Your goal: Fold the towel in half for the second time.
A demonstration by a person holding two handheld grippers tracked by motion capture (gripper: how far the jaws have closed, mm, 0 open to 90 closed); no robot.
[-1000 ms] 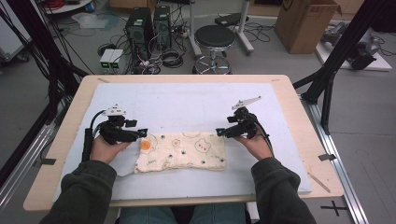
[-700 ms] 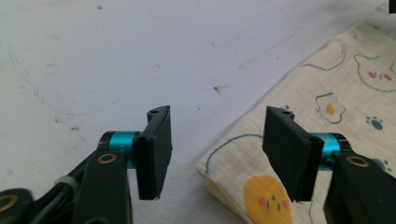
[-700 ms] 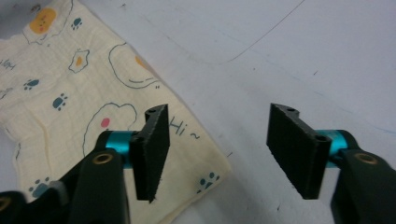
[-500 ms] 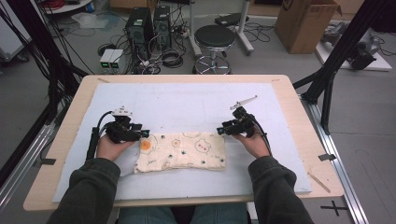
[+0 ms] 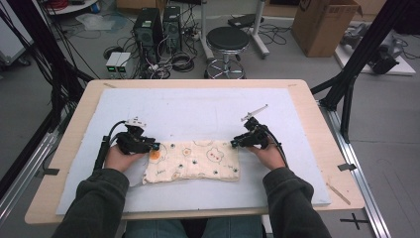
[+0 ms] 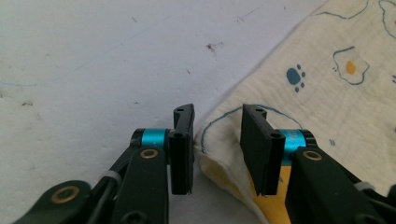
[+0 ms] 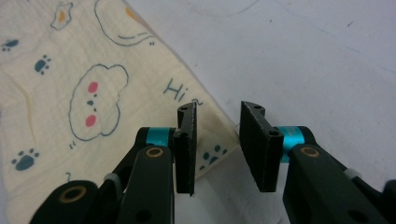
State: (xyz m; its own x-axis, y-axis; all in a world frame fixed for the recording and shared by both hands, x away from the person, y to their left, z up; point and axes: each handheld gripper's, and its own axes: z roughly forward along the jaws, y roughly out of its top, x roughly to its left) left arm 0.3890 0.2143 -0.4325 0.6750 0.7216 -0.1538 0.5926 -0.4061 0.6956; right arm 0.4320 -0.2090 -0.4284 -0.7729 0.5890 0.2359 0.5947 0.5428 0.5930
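Both sets of jaws narrower than a second before, caught mid-close. Left gripper [image 6: 215, 154] dropped a touch lower onto the near-left corner of the cloth [image 5: 193, 161], corner poking up between the jaws but pads not squeezing it yet, gap on both sides. Right gripper [image 7: 217, 149] pretty much where it was, straddling the far-right corner edge, also parted and not pinching. Cloth itself unmoved, flat on the white mat [image 5: 198, 109], nearer the person's side.

Mat scuffed and speckled, laid over a light wooden table [image 5: 307, 99]. Grey floor behind, with a black stool [image 5: 227, 39], computer towers [image 5: 158, 25], tangled cables and a cardboard box [image 5: 324, 25].

"Hi" printed on the cloth near the right corner, plus paw prints and little bear faces.
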